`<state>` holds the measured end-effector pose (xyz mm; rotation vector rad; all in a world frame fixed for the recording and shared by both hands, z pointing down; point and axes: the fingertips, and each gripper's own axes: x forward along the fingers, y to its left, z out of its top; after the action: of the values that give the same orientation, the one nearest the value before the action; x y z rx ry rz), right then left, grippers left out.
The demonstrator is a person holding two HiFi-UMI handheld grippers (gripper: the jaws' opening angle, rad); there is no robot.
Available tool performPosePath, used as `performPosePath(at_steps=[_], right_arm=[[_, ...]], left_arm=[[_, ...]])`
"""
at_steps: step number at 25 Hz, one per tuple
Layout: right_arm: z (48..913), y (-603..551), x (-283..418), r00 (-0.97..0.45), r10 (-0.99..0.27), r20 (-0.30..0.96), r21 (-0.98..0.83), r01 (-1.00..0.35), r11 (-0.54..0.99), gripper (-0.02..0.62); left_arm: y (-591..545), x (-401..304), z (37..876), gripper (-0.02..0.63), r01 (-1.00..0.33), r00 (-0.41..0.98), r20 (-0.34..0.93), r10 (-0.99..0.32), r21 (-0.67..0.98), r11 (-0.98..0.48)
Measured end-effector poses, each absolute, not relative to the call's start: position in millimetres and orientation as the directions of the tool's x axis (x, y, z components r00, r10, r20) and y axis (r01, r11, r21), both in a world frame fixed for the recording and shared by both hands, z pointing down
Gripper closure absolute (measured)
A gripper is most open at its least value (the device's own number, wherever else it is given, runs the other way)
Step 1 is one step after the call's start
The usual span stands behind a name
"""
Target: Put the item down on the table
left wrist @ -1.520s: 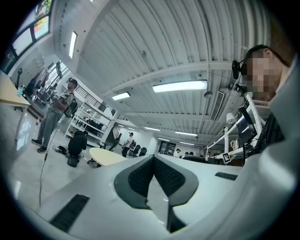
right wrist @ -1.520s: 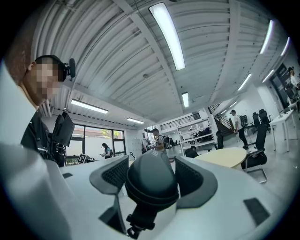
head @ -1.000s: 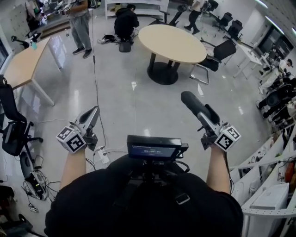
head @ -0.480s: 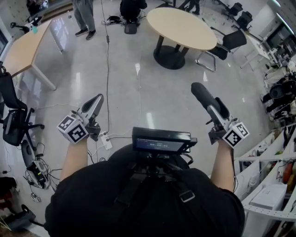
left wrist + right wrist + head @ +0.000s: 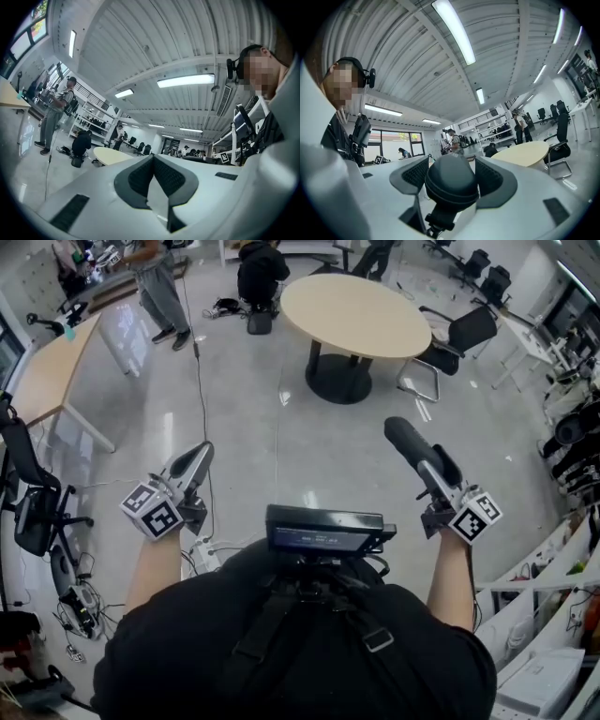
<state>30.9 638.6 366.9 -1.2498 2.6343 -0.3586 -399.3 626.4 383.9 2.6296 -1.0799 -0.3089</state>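
Note:
A black rod-shaped item with a rounded end [image 5: 405, 444] sticks forward and up out of my right gripper [image 5: 433, 474], held over the floor. In the right gripper view its rounded head [image 5: 451, 185] sits between the two pads [image 5: 415, 176], which press on it from both sides. My left gripper [image 5: 201, 454] is held at the same height on the left, with nothing in it. Its jaws meet at the front in the left gripper view [image 5: 153, 161]. The round beige table [image 5: 356, 315] stands ahead across the floor, well beyond both grippers.
Black office chairs [image 5: 455, 338] stand to the right of the round table. A long desk [image 5: 47, 367] and a chair [image 5: 28, 502] are at the left. A cable [image 5: 197, 381] and power strip [image 5: 204, 554] lie on the floor. People [image 5: 155, 287] stand at the back. White shelving [image 5: 534, 606] is at the right.
The head view has swung slightly, so the round table shifts in the picture. Both grippers keep their pose, and the right one still holds the black item.

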Motion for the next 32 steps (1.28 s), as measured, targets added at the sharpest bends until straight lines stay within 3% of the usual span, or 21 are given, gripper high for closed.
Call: performPosePath(at_steps=[7,14,21,32], right_arm=[[355.8,585.8,135.5,-0.651,-0.752,-0.105,-0.283,-0.705,0.65,0.278],[367.9,555.7,206.1,-0.635,-0.763,-0.124,-0.306,-0.707,0.638,0.278],[379.4,522.4,233.7,-0.59,-0.8,-0.109,-0.329,-0.738,0.589,0.279],[362.8,424.5,206.6,-0.494,-0.866,-0.077,-0.281,-0.823,0.494,0.279]], left_arm=[[571.9,-272.4,366.7,0.606,-0.637,0.706,-0.109,-0.7,0.333,-0.695],[531.5,-195.6,365.2,0.606,-0.631,0.736,-0.069,-0.674,0.292,-0.719],[476.0,-171.4,369.7,0.606,-0.598,0.765,-0.062,-0.641,0.302,-0.742],[331.5,-179.9,381.9,0.606,-0.473,0.845,-0.1,-0.525,0.32,-0.821]])
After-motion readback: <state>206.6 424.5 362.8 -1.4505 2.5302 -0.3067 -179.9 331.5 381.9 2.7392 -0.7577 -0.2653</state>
